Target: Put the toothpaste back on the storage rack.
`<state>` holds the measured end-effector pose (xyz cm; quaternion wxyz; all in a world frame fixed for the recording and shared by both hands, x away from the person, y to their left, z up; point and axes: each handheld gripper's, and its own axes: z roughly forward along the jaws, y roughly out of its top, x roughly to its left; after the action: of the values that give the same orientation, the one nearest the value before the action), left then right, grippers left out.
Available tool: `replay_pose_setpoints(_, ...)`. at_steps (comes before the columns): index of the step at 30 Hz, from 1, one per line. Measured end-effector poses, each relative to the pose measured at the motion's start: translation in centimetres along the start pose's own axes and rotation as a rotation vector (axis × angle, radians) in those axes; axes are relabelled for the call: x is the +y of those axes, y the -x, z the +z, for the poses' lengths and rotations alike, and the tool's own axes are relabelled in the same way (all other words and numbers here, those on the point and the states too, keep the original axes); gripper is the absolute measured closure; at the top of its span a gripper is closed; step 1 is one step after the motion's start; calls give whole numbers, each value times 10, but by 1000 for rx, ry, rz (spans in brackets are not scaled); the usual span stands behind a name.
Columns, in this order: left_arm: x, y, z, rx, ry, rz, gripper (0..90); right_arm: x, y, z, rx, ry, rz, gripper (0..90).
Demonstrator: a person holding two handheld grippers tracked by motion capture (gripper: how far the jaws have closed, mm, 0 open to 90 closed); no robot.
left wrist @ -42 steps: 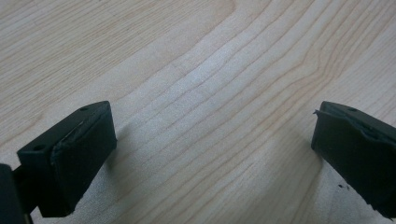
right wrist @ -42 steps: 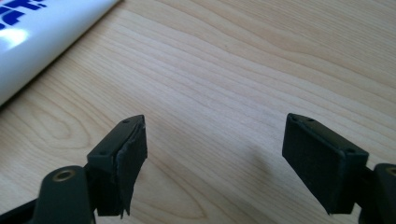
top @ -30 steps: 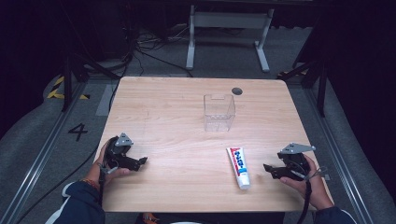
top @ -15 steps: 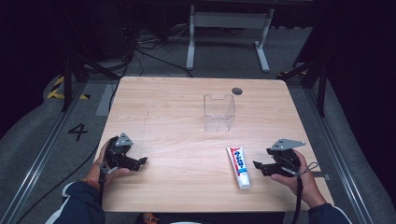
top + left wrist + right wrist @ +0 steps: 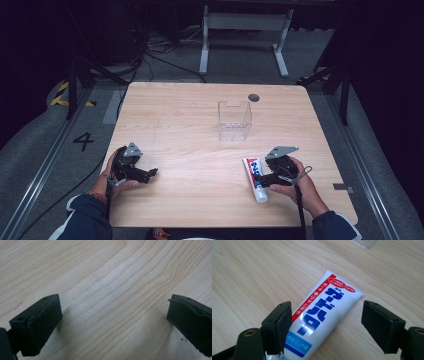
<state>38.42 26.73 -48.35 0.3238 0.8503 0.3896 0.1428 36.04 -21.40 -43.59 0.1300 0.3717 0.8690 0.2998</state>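
Desk (image 5: pixel 180 115): pale wood-grain top with rounded corners, standing on a grey floor (image 5: pixel 165 65). A small dark round disc (image 5: pixel 253 97) sits near the far edge. A clear box (image 5: pixel 234 120) stands upright right of centre. A white tube (image 5: pixel 256 178) with blue and red print lies flat near the front right, cap toward the front edge.

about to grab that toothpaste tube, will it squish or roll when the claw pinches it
The toothpaste tube lies flat on the table with a flattened, crimped far end, so it probably won't roll. It looks like a soft plastic tube, so it will likely dent under a pinch. Its glossy printed skin may be a bit slippery; the right claw, open astride it, should probably close across the width.
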Motion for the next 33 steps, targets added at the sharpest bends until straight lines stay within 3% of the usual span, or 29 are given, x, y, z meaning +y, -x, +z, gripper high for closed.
replay_pose_setpoints(6,0,0,0,0,0,0,5,2,1,11,31,-24,29,229)
replay_pose_setpoints(15,0,0,0,0,0,0,4,8,-1,28,53,-131,50,199)
replay_pose_setpoints(21,0,0,0,-1,-3,1,4,16,1,35,37,-184,69,187)
replay_pose_setpoints(33,0,0,0,0,-1,0,4,23,-4,44,0,-236,36,247)
